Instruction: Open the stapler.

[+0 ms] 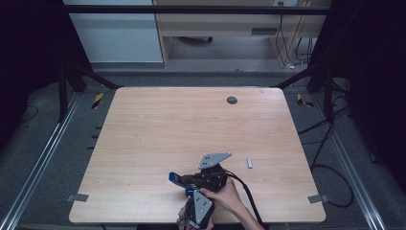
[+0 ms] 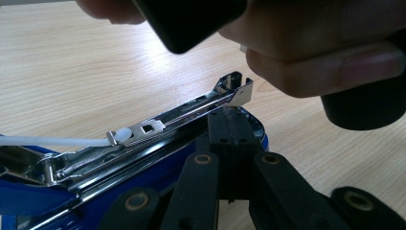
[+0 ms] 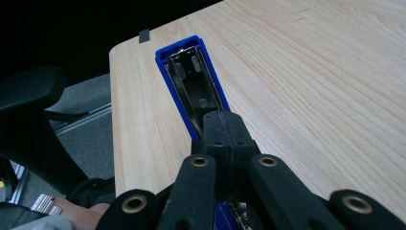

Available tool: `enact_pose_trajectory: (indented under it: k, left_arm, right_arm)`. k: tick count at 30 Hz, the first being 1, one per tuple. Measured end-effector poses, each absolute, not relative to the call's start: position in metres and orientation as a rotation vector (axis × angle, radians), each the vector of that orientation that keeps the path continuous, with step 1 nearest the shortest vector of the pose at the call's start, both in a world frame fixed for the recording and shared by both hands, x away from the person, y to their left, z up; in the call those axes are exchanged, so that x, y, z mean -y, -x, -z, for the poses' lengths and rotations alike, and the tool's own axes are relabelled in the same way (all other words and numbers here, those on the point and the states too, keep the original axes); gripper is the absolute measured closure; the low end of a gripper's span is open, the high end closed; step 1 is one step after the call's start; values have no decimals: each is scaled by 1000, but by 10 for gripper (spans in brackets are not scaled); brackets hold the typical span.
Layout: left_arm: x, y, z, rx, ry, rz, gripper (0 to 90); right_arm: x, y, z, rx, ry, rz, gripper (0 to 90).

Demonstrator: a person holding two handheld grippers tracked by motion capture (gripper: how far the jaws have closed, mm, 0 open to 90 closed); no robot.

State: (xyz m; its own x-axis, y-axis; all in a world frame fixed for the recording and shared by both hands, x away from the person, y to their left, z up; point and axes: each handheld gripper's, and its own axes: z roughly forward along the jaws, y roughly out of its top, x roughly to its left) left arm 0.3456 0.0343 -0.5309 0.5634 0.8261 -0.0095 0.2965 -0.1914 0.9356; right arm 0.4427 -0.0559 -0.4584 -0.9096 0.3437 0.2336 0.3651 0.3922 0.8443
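Observation:
A blue stapler (image 1: 177, 179) lies opened near the table's front edge. In the left gripper view its metal staple rail (image 2: 182, 117) with a white pusher (image 2: 123, 135) rises off the blue base (image 2: 143, 177). My left gripper (image 2: 230, 125) is shut on the stapler's front end; in the high view the left gripper (image 1: 192, 192) comes from below. In the right gripper view the right gripper (image 3: 224, 123) is shut on the flipped-open blue top cover (image 3: 191, 76). The right gripper (image 1: 190, 180) reaches in from the right. A hand's fingers (image 2: 325, 62) hover just past the rail's tip.
A small strip of staples (image 1: 249, 163) lies on the wooden table (image 1: 191, 124) right of the grippers. A dark round grommet (image 1: 232, 100) sits near the far edge. A black chair (image 3: 33, 115) stands beyond the table's near corner. Cables trail on the floor at right.

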Motion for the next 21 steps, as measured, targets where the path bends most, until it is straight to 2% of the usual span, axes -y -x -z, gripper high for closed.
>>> enact_pose_trajectory:
  k: [21]
  left_arm:
    - [-35,-346,531,-930,-1752,-632,900]
  right_arm:
    - [33,-451,474,2663,687,1394,900]
